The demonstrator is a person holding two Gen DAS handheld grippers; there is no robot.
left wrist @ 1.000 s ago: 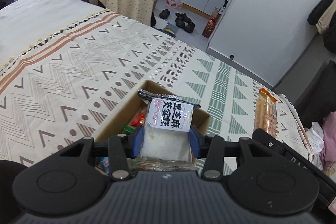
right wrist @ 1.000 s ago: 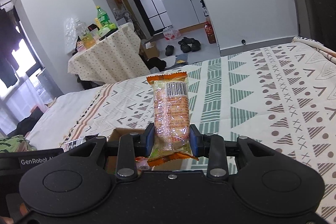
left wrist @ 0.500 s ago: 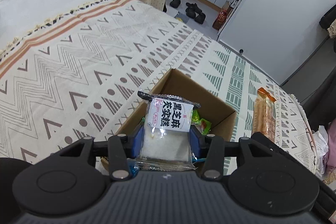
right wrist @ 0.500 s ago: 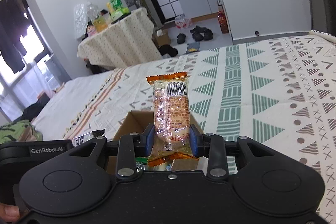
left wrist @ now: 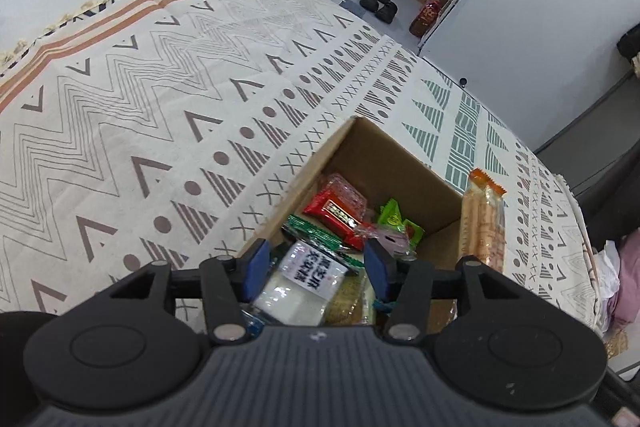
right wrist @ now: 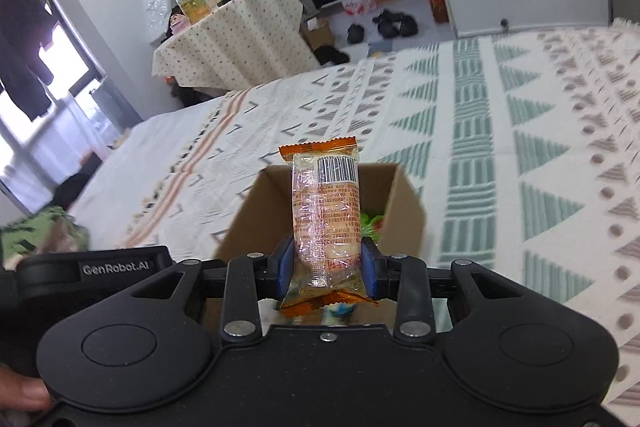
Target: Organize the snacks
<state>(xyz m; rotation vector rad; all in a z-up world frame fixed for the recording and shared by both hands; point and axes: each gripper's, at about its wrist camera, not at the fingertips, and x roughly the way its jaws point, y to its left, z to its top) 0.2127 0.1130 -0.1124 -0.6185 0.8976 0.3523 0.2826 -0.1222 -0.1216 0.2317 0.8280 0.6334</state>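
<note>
left fingers (left wrist: 316, 269) opening, white packet (left wrist: 298, 287) seemingly loose | right fingers (right wrist: 325, 269) clench orange packet (right wrist: 325, 223) above box rim (right wrist: 256, 195)

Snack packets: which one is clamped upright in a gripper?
The orange-ended biscuit packet, pinched by the right gripper above the cardboard box; the others lie inside it.

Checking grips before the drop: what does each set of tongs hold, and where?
Right tongs pinch the orange-ended snack pack near its lower end. Left tongs are opening; the white packet lies loose between them.
</note>
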